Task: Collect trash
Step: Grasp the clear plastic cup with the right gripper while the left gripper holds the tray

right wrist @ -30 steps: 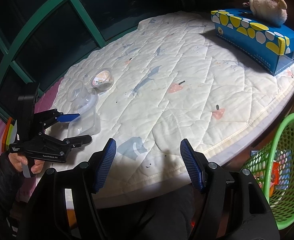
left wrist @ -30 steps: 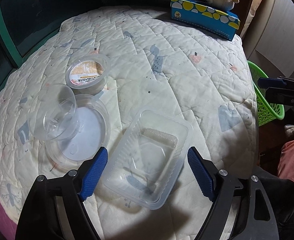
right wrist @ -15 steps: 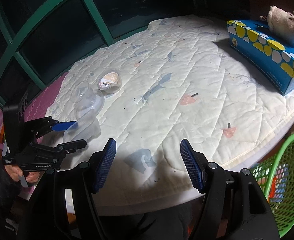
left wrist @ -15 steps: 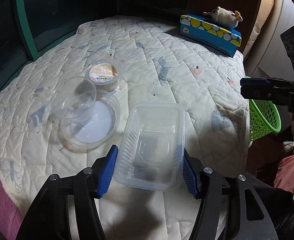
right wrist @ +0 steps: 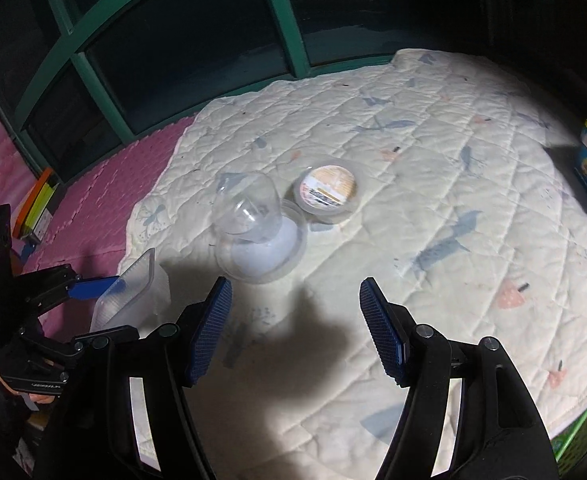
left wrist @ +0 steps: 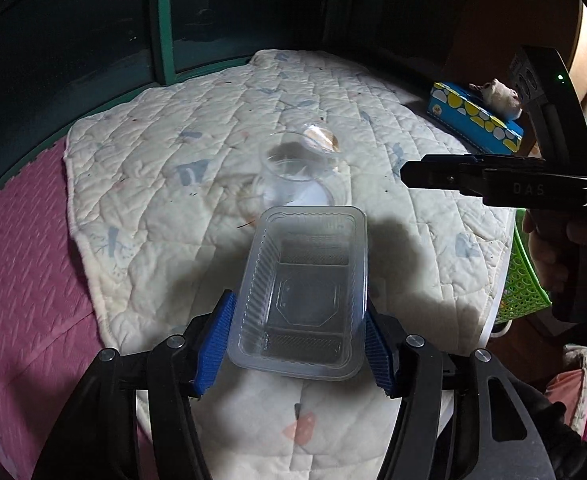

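A clear rectangular plastic tray [left wrist: 305, 280] hangs tilted above the quilt's near part, with my left gripper [left wrist: 297, 340] shut on its long sides. From the right wrist view the tray [right wrist: 127, 292] and left gripper [right wrist: 93, 292] sit at the left edge. On the quilt stand a clear cup [right wrist: 249, 208] leaning on a round clear dish [right wrist: 265, 252], and a small labelled tub [right wrist: 327, 190] beside them. My right gripper [right wrist: 295, 328] is open and empty, just short of the dish. It also shows side-on as the right gripper [left wrist: 433, 174].
A green mesh basket [left wrist: 521, 280] stands off the quilt's right edge. A blue tissue box [left wrist: 477, 120] with a plush toy [left wrist: 501, 96] lies at the far right. The cream quilt [left wrist: 153, 200] lies on a pink mat [left wrist: 21, 240] below a green-framed window [right wrist: 285, 20].
My left gripper closed on the tray and lifted it off the quilt, rolling as it went. My right gripper swung left from the basket side to the cup and dish.
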Demonstrator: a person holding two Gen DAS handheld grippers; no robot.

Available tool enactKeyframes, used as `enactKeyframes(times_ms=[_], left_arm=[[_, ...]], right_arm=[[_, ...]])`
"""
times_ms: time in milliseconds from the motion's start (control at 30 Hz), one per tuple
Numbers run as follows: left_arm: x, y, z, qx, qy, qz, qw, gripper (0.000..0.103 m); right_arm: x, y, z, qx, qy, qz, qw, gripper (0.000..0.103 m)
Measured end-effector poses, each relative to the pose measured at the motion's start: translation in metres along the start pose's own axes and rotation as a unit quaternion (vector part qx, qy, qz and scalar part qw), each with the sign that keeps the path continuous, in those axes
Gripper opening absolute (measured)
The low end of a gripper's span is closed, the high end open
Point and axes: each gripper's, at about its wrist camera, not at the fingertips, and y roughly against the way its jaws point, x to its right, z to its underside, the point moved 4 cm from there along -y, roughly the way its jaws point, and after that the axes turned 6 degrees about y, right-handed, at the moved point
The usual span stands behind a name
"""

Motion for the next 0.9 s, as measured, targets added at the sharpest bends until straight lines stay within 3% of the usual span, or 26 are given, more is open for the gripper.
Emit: enactKeyframes(times_ms=[433, 900], left_arm=[[-0.031, 0.015, 0.02, 0.008, 0.048, -0.011, 0.9987, 0.058], [-0.029, 0.015, 0.021, 0.012, 0.07, 0.009, 0.9974, 0.058]], right_arm=[[-0.035, -0.075, -0.033, -0.036, 0.061, 0.016, 0.997, 0.067], [-0.033, -0.102, -0.046, -0.043, 0.053, 0.041, 0.997, 0.063]])
